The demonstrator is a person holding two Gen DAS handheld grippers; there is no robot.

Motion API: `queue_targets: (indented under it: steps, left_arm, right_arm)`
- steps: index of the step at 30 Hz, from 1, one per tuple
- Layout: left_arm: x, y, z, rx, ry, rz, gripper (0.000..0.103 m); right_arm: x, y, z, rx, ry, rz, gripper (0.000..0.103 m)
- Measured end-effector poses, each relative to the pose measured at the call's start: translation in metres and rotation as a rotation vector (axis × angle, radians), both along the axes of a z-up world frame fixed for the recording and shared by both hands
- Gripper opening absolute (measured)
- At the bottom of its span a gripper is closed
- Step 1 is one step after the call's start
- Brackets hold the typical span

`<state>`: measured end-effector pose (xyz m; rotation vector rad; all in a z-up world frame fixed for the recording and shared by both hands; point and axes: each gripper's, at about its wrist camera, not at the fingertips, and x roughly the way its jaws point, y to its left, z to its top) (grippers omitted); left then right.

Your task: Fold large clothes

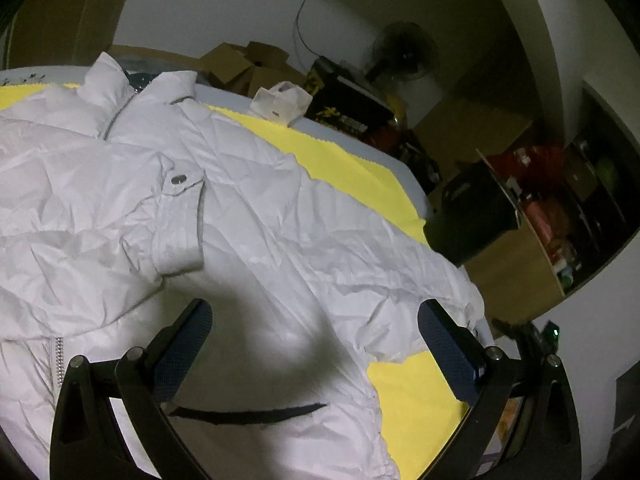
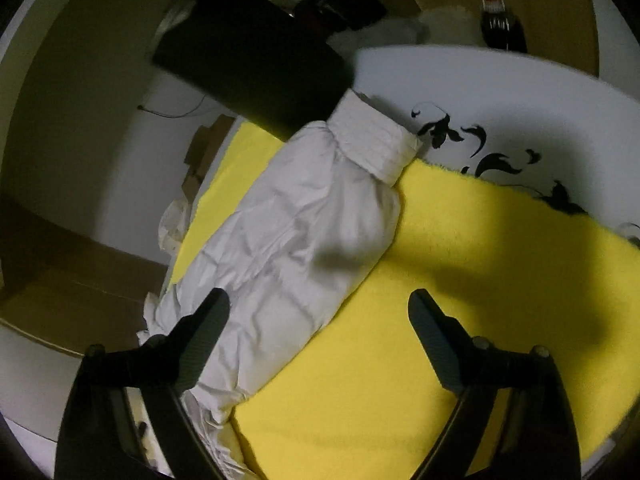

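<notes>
- Jacket (image 1: 224,216) (white, puffy, zip front) lies flat on the yellow cloth (image 1: 360,168) that covers the surface; in the left wrist view its collar (image 1: 120,80) is at 11 o'clock, and one sleeve is already folded across the chest, cuff (image 1: 178,228) at about 10 o'clock from centre.
- Left hand-held gripper (image 1: 314,344) hangs over the jacket's lower body with its jaws wide apart and nothing between them; the pocket slit (image 1: 248,414) sits just below, at 6 o'clock.
- Sleeve (image 2: 288,248) in the right wrist view is the one not yet folded: its long axis runs from 7 o'clock up to 1 o'clock, ending in the ribbed cuff (image 2: 376,148), which reaches the cloth's far edge.
- Right hand-held gripper (image 2: 320,340) also has its jaws spread and empty; the left finger (image 2: 204,336) overlaps the sleeve's near part, the right finger (image 2: 436,340) is over bare cloth, so the sleeve lies mostly to 11 o'clock of the opening.
- Right is the nearer to that sleeve, and I judge the next move is its own: shift toward 11 o'clock (or reach on to the cuff at 1 o'clock), pinch across the sleeve's width, then carry it over the body.
- Whether either gripper touches the fabric, I cannot tell.
</notes>
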<state>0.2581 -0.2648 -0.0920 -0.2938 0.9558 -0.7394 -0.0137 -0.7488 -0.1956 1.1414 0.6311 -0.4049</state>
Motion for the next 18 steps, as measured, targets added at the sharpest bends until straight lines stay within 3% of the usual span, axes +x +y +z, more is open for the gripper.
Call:
queue_targets:
  steps: [3,7,13,18]
  left_arm:
    - [0.0,0.002,-0.001,0.006,-0.017,0.005,0.103]
    - [0.008,0.003,-0.004,-0.005,0.018,0.035,0.103]
    - [0.04,-0.007,-0.024,-0.139,0.156,0.059,0.103]
    - [0.065,-0.04,-0.037,-0.117,0.147,0.041,0.103]
  right_arm:
    - [0.018,-0.011,-0.014,0.075,-0.037,0.031,0.088]
    - [0.032,-0.011,-0.024,0.077,0.007,0.027,0.088]
    - [0.049,-0.007,-0.023,0.047,0.034,-0.011,0.088]
    - [0.063,-0.011,-0.021,0.057,0.046,-0.002,0.088]
